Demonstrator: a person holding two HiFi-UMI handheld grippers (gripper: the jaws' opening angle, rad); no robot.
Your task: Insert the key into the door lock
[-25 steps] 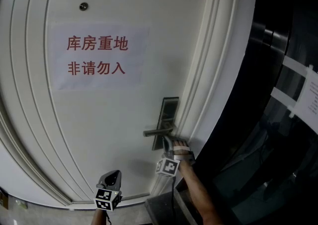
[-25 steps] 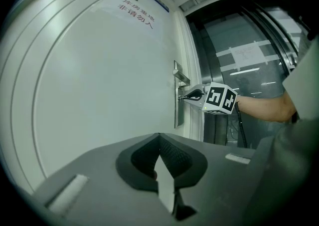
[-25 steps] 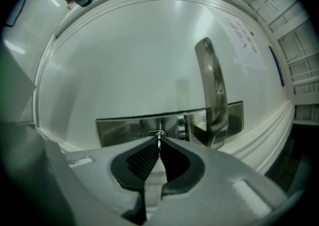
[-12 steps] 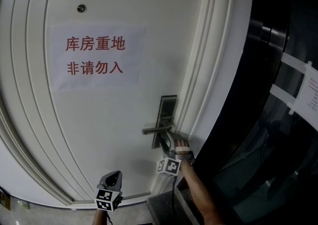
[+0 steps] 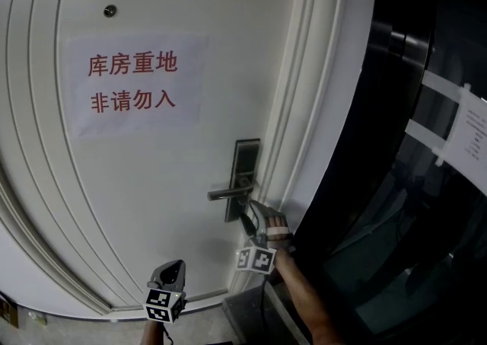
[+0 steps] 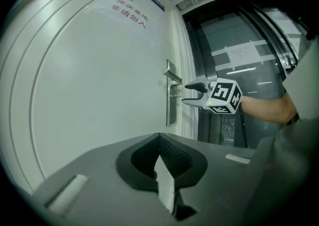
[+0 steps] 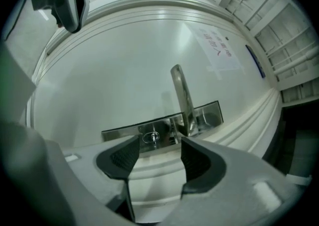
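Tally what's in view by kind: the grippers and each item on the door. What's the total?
Grippers: 2 (left gripper, right gripper)
Key: 1
Handle: 1
Lock plate: 1
Peephole: 1
Sign: 1
Total: 7

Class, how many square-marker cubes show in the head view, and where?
2. One cube is on the left gripper at the bottom edge; the other cube is on the right gripper below the door handle. None seems hidden.
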